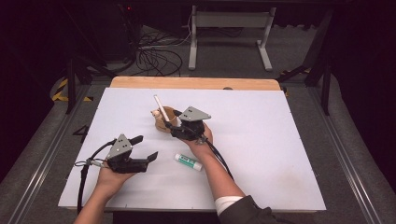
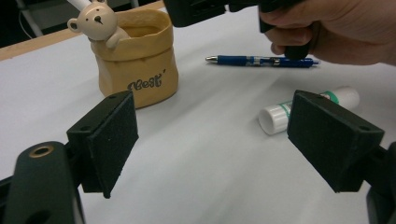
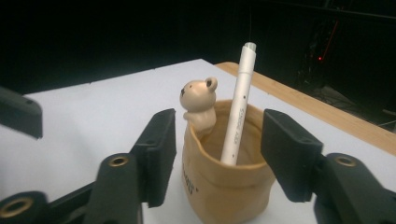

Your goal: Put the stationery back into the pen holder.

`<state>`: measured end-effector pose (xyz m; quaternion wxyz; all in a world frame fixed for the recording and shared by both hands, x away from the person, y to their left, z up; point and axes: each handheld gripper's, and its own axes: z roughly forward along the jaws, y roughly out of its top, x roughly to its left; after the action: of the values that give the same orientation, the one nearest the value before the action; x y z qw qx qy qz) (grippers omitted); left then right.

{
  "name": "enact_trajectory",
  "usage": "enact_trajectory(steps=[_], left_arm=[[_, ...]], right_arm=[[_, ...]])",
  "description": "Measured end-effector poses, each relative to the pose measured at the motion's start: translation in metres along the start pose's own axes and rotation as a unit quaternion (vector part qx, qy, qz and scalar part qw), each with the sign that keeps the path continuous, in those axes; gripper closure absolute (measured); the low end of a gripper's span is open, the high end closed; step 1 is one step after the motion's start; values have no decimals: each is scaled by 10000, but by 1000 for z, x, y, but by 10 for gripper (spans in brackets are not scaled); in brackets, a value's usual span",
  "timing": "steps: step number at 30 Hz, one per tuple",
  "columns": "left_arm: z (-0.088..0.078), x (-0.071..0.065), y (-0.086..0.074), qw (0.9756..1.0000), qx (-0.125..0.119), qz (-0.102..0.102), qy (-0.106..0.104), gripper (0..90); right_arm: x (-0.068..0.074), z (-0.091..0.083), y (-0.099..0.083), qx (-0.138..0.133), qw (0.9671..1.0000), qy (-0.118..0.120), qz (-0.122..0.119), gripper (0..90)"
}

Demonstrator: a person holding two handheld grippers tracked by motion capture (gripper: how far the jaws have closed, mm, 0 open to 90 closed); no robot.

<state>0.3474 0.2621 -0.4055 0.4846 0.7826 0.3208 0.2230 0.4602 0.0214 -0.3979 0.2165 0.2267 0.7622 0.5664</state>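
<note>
Right gripper view: right gripper [image 3: 218, 149] jaws are spread either side of the tan bag-shaped pen holder with a small bear figure on its rim [image 3: 224, 182], pads clear of it and of the white pen [image 3: 238, 105] that stands tilted inside the holder. Nothing pinched. Reads as one pen delivered and let go.

High view: holder [image 1: 164, 120] sits mid-table on the white board tabletop [image 1: 280, 154], right gripper [image 1: 176, 125] just beside it. Left gripper [image 1: 145, 148] is held low over the near left of the board, well apart from the holder, jaws wide and empty.

Left gripper view: between the left jaws you look out at what's left on the board: a white glue stick with green label [image 2: 308, 109] lying on its side, and a blue click pen [image 2: 261, 60] lying flat beyond it, partly under the right hand [image 2: 336, 28]. Neither is touched.

Progress estimate: if the job is loading stationery into the holder, one item in, two to go. Glue stick [image 1: 187, 162] is nearest both grippers, so likely next. Holder upright, room inside looks fine.
</note>
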Motion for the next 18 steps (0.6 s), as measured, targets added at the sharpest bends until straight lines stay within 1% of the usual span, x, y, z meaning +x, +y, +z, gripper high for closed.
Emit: enact_trajectory(steps=[1,3,5,7,9,12,14,16,18], left_arm=[[0,0,0,10000,20,38,34,172],[0,0,0,10000,48,66,40,173],[1,0,0,10000,51,64,34,173],[1,0,-1,10000,35,8,-33,172],[2,-1,-1,10000,-1,-5,-89,171],[3,-2,-2,9999,-32,-5,-165,171],[3,-3,-1,9999,-65,45,-146,171],[2,-3,-1,9999,-75,75,-117,171],[1,-2,-2,9999,-74,95,-88,173]], right_arm=[[0,-2,0,23,10000,15,0,413],[-2,-7,-2,38,10000,50,9,397],[-4,-12,-3,25,9999,85,62,363],[-5,-17,-4,41,9998,151,124,328],[-5,-23,-6,71,9997,188,142,287],[-4,-31,-8,23,9996,205,181,265],[-3,-36,-9,24,9997,214,154,255],[-3,-40,-11,64,9996,223,140,228],[-2,-45,-13,99,9994,285,166,195]])
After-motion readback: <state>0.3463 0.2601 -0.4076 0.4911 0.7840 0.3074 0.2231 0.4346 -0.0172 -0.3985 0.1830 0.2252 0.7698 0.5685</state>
